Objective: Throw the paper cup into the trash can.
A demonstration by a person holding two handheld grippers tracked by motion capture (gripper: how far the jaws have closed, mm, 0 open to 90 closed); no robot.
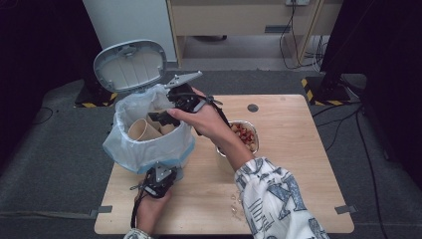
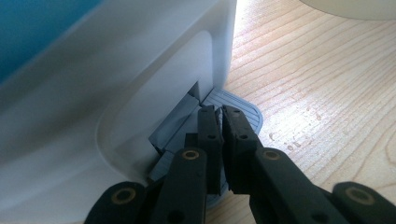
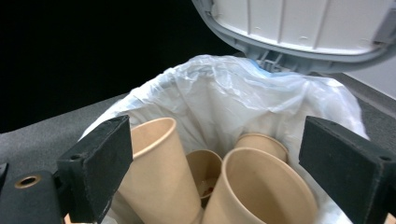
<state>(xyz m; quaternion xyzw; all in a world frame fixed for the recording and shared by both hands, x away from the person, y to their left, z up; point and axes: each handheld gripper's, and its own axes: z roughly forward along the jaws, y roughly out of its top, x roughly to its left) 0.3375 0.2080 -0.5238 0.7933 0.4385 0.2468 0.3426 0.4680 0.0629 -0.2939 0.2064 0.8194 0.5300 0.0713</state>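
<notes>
The right gripper, jaws wide open and empty, hovers over paper cups lying in the lined bin at the counter's far left. The cups look light, thin and crushable; best pinched gently at a rim. The left gripper, jaws closed, presses the bin's pedal, its lid raised.

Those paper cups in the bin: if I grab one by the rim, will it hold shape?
Probably not: the paper cups look thin-walled and empty, so a rim pinch would likely crush them. They seem light and lean loosely in the bag liner, so expect neighbours to shift.
</notes>
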